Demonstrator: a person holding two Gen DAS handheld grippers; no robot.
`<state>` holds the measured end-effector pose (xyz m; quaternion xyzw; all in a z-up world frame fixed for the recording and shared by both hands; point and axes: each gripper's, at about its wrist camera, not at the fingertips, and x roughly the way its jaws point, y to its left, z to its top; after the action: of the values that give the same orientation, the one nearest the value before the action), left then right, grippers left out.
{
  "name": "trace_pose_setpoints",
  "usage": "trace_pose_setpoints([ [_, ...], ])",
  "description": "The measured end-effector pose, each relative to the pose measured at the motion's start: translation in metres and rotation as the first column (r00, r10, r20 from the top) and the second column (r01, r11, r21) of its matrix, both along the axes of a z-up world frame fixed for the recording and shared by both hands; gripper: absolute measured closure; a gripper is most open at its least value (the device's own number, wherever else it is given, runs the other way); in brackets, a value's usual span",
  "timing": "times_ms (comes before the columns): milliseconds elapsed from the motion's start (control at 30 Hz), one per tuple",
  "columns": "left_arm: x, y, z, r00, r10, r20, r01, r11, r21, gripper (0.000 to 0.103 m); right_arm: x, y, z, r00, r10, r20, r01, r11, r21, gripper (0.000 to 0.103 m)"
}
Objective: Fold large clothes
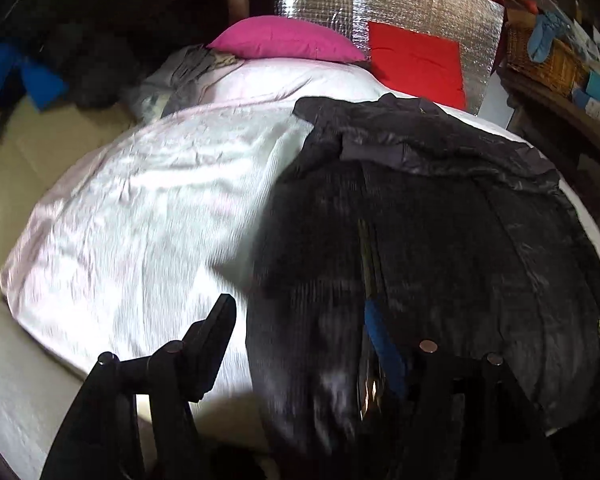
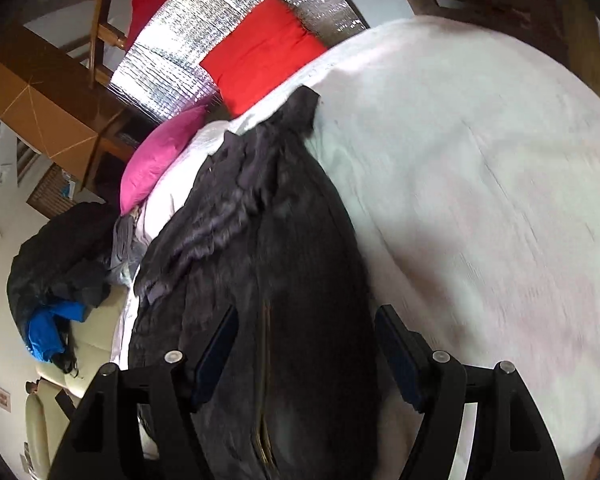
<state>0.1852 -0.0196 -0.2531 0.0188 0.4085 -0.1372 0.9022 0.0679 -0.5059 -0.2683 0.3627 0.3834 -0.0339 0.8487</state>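
Both empty, jaws apart: left tool (image 1: 300, 332) and right tool (image 2: 306, 336) above dark jacket (image 1: 440, 220) spread on bed (image 1: 139, 200).

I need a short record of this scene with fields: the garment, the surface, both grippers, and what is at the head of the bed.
garment: black padded jacket, spread flat, front zip visible
surface: bed with a pale pink-white cover
left gripper: open, above the jacket's near edge, holding nothing
right gripper: open, jacket below it, pads not pressing on the cloth
head of bed: magenta pillow, red cushion, silver foil panel
beside bed: dark and blue clothes pile
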Motion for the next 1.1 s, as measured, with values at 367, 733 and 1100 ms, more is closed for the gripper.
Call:
trace_pose_setpoints([
  [367,-0.023,0.015,-0.018,0.992,0.027,-0.121,-0.045,0.987,-0.152,0.070,-0.025,0.049,-0.025,0.992,0.101,-0.075,-0.106,0.992,-0.062,0.049],
  [733,-0.038,0.011,-0.027,0.993,0.033,-0.109,-0.041,0.997,-0.068,0.033,-0.029,0.079,-0.028,0.988,0.074,-0.136,-0.100,0.976,-0.194,0.051],
  [1100,-0.051,-0.006,-0.022,0.992,-0.118,-0.050,0.115,0.991,-0.067,0.097,-0.043,0.107,-0.020,0.989,0.081,-0.125,-0.113,0.955,-0.275,0.065],
])
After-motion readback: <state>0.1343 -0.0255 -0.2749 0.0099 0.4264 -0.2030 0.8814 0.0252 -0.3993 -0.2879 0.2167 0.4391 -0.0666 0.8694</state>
